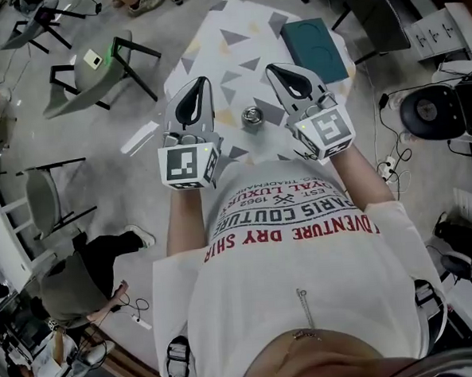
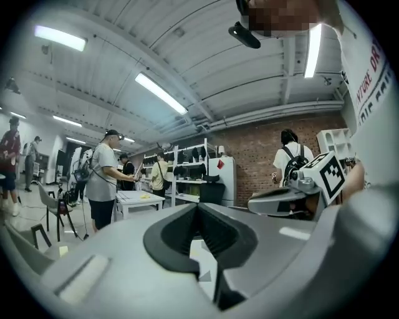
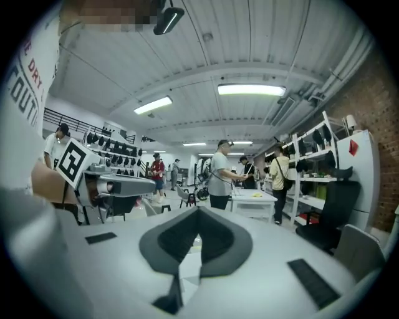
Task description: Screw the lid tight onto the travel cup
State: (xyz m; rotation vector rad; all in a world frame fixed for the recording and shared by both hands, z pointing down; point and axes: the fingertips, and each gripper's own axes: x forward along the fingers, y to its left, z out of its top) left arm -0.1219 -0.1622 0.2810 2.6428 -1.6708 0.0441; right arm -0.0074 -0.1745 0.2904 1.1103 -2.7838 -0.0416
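Patterned with grey and yellow triangles, the white worktop [image 1: 234, 32] lies far below in the head view, on a pale floor with dark-framed chairs [image 1: 93, 69] off to its left. Only this view shows the travel cup [image 1: 252, 117]: it stands upright on the worktop, seen from straight above as a small metallic round, in the gap between the two raised tools and touched by neither. Whether its lid is on I cannot tell from this angle. A teal box [image 1: 315, 50] lies near the worktop's far right corner.

The left claw [image 1: 202, 84] and the right claw [image 1: 275, 70] are held up side by side above the worktop's near edge, each with a marker cube [image 1: 188, 164] at its rear.

The gripper views look level across the room. In the left gripper view, the left claw [image 2: 198, 209] has its dark pads closed together with nothing between them; beyond it are a brick wall [image 2: 262, 146], shelves [image 2: 187, 171] and people [image 2: 103, 177] at a white table. In the right gripper view, the right claw [image 3: 198, 213] is likewise closed and empty, under ceiling strip lights [image 3: 250, 90].
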